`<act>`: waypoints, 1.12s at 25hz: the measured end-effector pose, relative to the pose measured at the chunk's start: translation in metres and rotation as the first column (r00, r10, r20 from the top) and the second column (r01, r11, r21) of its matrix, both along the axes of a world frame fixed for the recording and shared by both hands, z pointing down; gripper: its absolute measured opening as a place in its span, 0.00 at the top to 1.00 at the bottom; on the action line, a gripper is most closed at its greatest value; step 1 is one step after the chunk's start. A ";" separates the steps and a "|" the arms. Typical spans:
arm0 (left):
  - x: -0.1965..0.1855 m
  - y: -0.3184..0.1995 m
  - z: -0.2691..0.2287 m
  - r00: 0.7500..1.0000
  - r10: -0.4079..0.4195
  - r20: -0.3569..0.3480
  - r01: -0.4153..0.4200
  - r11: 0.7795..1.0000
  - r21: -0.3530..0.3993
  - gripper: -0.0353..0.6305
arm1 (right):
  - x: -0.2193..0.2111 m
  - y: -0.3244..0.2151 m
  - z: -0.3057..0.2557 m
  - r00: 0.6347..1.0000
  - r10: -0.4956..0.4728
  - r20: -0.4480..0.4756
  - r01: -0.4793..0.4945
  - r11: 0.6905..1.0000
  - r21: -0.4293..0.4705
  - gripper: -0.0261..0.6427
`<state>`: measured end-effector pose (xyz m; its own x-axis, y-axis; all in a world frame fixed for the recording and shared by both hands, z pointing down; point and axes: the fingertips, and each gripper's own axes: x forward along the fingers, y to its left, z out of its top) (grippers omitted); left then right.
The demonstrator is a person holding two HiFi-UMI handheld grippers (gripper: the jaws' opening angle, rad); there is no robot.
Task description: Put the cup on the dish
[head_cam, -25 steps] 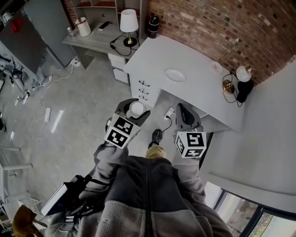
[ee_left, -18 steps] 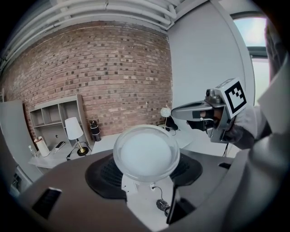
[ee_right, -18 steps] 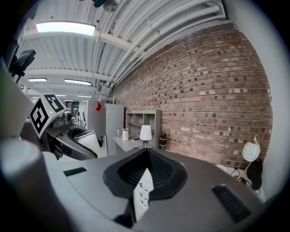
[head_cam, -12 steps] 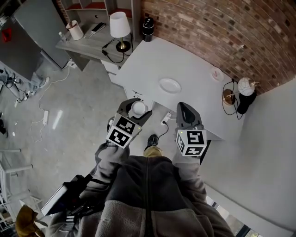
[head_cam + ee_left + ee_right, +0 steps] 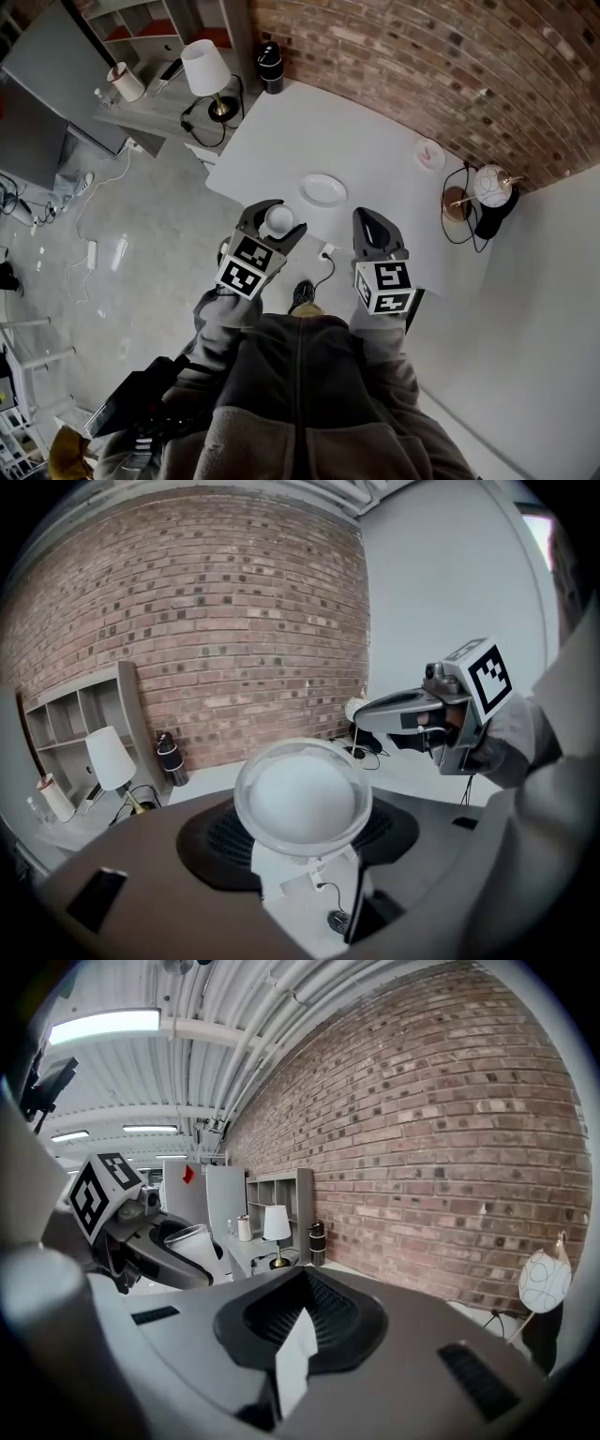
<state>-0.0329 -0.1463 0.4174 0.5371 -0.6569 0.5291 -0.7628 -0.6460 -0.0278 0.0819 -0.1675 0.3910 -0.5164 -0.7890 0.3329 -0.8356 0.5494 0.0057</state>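
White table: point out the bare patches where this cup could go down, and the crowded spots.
Widest bare patch: between the dish and the brick wall, from the black bottle across to the small round item. Also bare: the white table left of the dish. Crowded: the near edge, where the left gripper holds the cup and the right gripper hovers.

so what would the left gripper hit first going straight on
With the cup leading, probably the white table near the dish if low enough; height is unclear, and level it may reach the brick wall.
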 end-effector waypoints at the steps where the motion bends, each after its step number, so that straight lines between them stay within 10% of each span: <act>1: 0.004 -0.006 0.000 1.000 0.000 0.006 0.000 1.000 -0.001 0.56 | 0.006 -0.005 0.002 1.000 0.006 0.005 -0.006 1.000 -0.009 0.96; 28: 0.032 -0.074 0.095 0.996 0.080 0.036 -0.077 0.993 -0.093 0.56 | 0.012 -0.051 0.087 0.995 0.035 -0.094 -0.045 0.994 -0.100 0.96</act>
